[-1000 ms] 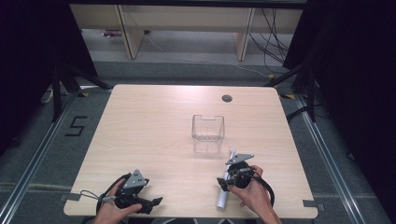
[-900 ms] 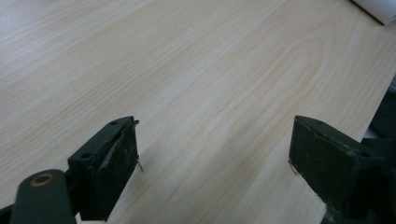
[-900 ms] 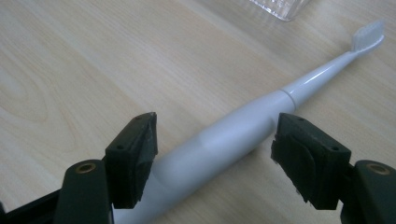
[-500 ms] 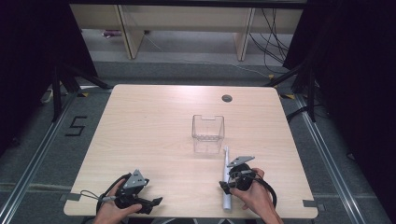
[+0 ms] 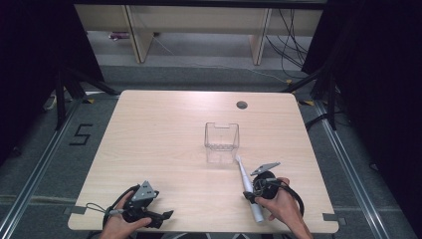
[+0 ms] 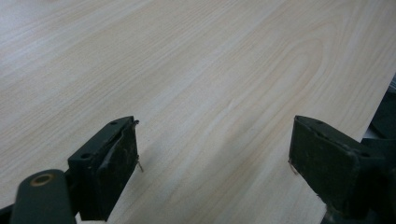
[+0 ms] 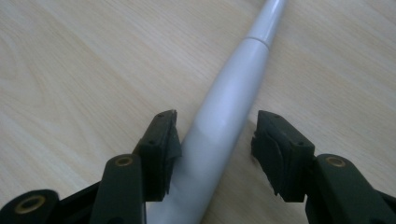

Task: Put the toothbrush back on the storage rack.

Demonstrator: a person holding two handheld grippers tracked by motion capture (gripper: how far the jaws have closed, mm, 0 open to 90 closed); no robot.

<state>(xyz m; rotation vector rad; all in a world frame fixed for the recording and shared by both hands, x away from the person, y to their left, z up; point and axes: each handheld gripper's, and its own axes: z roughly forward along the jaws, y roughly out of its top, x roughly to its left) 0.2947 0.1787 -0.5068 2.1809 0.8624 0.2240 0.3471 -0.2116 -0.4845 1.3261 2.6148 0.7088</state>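
The right tool [image 5: 247, 195] stands over the white electric toothbrush [image 5: 247, 186], which lies flat on the table [image 5: 164, 139] near its front edge, with the thin end pointing to the clear plastic box [image 5: 222, 137]. In the right gripper view the toothbrush handle [image 7: 219, 126] is between the two jaws; they have just been closing, the left pad seems to touch it, and a gap remains at the right pad, so it is not yet clamped. The left tool [image 5: 166, 215] rests released at the front left, with bare table between its jaws [image 6: 215, 154].
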